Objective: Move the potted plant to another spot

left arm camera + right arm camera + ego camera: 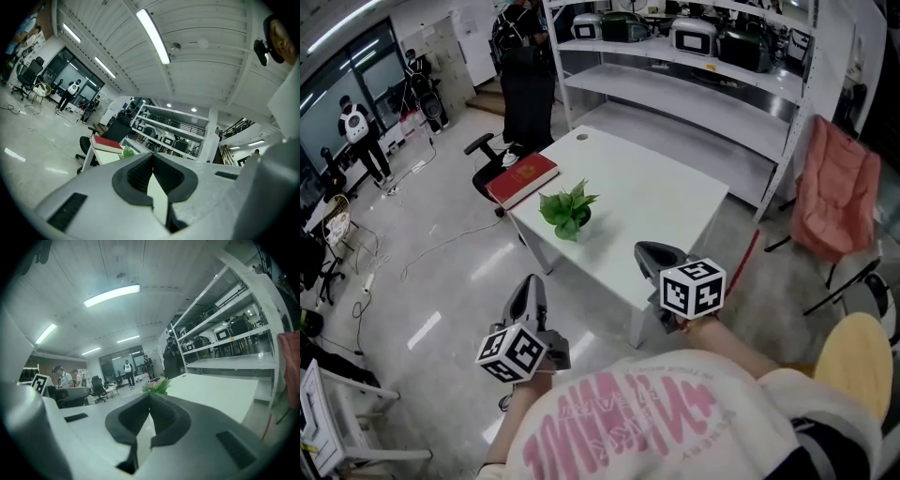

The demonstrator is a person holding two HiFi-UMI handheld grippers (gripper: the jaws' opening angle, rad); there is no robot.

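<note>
Holding left hand-held gripper point(530, 287) and right hand-held gripper point(651, 251) closed, empty, well apart from potted plant point(567, 214) on table point(667, 202); for any grip, probably low, under leaves

My left gripper point(528, 289) and right gripper point(653, 253): grey shells, black ribbed pads point(136, 176), black-and-white marker cubes point(514, 352). I'm wearing a cream sweatshirt point(628, 412) with pink lettering.

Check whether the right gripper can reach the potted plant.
Probably yes: the right gripper, shut and empty, hovers at the table's near edge with only bare tabletop between it and the potted plant. It must open first.
</note>
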